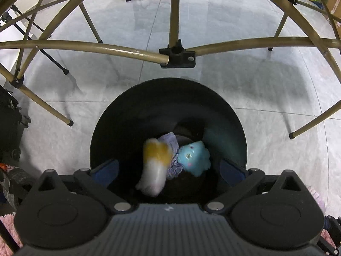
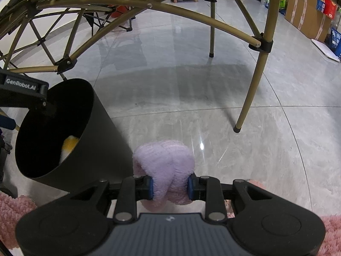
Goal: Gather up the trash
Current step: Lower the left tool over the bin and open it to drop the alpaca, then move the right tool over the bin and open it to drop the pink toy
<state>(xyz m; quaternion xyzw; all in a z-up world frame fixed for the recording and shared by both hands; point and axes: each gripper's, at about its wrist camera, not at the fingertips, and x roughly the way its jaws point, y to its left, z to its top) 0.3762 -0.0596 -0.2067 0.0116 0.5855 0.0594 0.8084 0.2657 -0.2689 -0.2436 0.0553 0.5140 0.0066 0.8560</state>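
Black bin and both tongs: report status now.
Left tongs open over black bin; white-yellow plush and blue doll inside. Right tongs shut on lilac plush, beside bin. Nothing in the way.

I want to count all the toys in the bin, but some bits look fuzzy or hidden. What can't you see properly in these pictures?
- White and yellow toy: blurred in the left wrist view; its shape is unclear.
- Bottom of the black bin: too dark to tell what else lies under the blue doll.
- Same bin from the right wrist view: its wall hides nearly everything inside.
- Purple plush: the right gripper covers its lower part.
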